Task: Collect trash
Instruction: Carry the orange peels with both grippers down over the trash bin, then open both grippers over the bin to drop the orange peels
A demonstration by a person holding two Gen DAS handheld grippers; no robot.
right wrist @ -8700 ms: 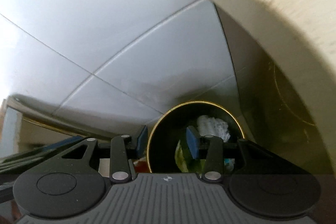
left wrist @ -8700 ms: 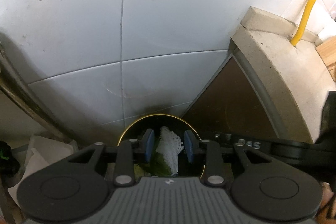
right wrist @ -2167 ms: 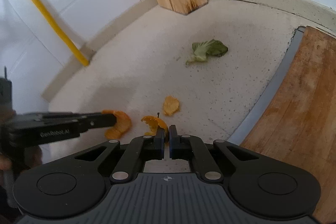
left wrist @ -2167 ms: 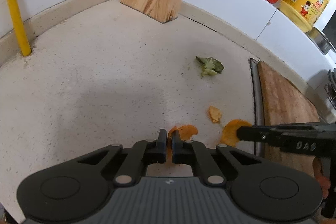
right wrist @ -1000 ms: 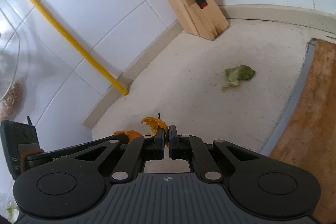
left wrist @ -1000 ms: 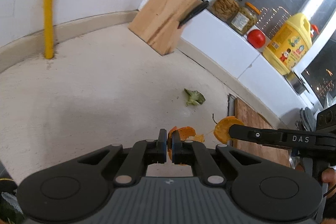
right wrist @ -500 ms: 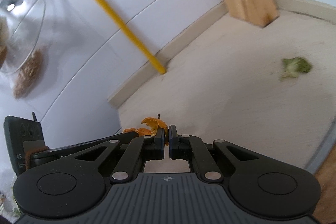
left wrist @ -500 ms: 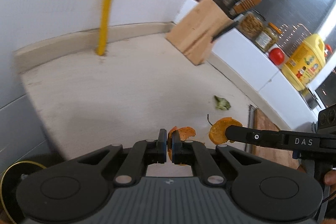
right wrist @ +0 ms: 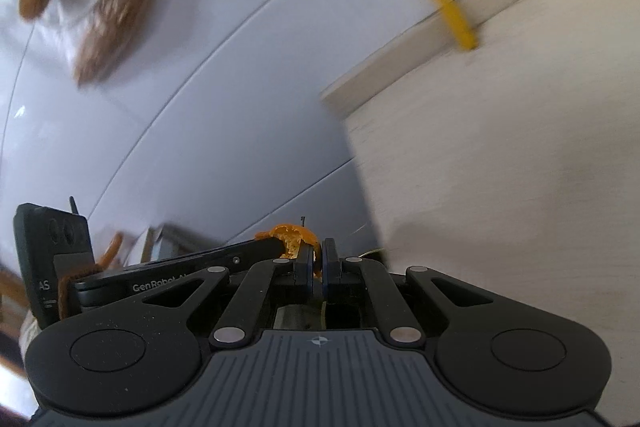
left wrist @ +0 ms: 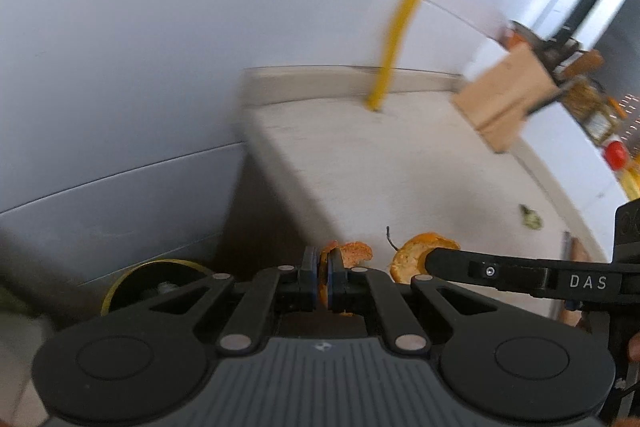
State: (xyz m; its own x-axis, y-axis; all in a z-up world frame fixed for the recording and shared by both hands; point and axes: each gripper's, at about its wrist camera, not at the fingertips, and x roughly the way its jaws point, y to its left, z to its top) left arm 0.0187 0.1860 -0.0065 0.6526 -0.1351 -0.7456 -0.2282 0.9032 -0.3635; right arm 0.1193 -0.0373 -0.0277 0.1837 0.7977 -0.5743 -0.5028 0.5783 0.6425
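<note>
In the left wrist view my left gripper (left wrist: 322,279) is shut on a piece of orange peel (left wrist: 354,250), held past the left end of the counter (left wrist: 380,167). Beside it on the right, my right gripper (left wrist: 432,257) reaches in, shut on a second curved orange peel (left wrist: 412,251). A black bin with a gold rim (left wrist: 132,277) stands on the floor at the lower left, below the counter's end. In the right wrist view my right gripper (right wrist: 318,267) pinches its orange peel (right wrist: 294,233), and the left gripper (right wrist: 274,246) lies across from the left. A green vegetable scrap (left wrist: 530,217) lies far back on the counter.
A white tiled wall (left wrist: 140,67) fills the left. A yellow pipe (left wrist: 400,27) rises from the counter's back edge. A wooden knife block (left wrist: 508,95), jars and a red tomato (left wrist: 614,155) stand at the right. A cutting board's edge (left wrist: 576,247) shows behind the right gripper.
Both grippers have swung left with their peels, from over the counter to past its left end. The bin has come into the left wrist view. The picture is blurred by the motion.
</note>
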